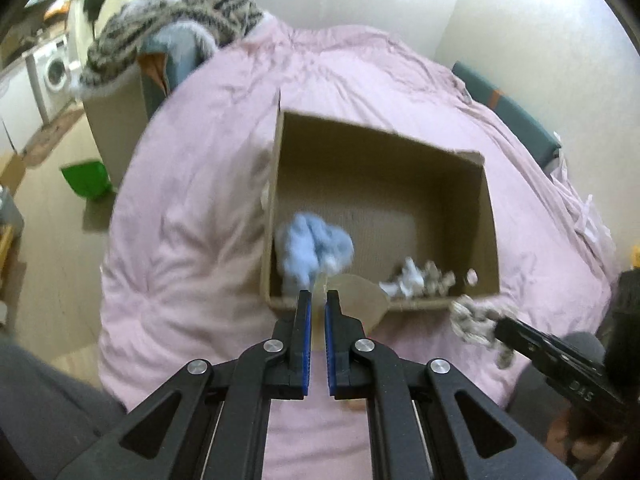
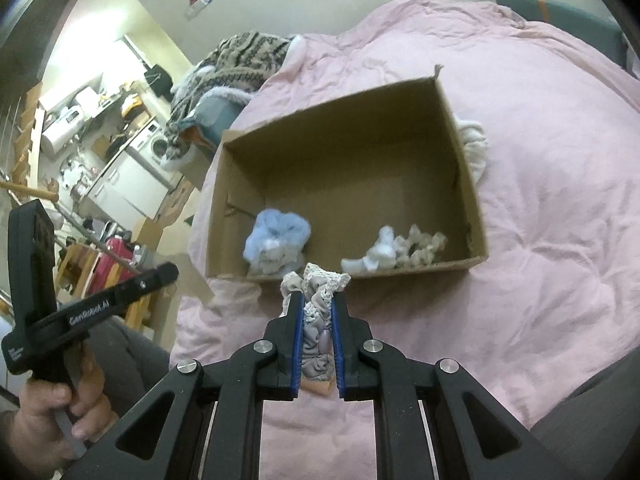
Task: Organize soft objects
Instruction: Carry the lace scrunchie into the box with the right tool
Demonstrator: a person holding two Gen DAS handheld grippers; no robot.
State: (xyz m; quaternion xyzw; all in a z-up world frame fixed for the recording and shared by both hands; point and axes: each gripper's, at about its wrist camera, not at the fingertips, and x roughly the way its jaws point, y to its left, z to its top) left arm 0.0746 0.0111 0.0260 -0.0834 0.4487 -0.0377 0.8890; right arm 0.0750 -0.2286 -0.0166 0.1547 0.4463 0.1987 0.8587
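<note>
Two soft items already lie in the cardboard box (image 2: 466, 168) on the pink duvet (image 2: 552, 216): a fluffy blue bundle (image 2: 276, 240) and a white-and-beige one (image 2: 394, 254). A third, a grey crocheted fabric piece (image 2: 318, 312), is bunched between the closed jaws of the right gripper (image 2: 317, 300), just short of the box's near wall. It looks light and limp, so it should sag and drape; a pinch through the bunched middle seems safest. Both grippers tilt downward toward the box. The left gripper (image 1: 318, 296) is shut on nothing, poised over the box's near edge
</note>
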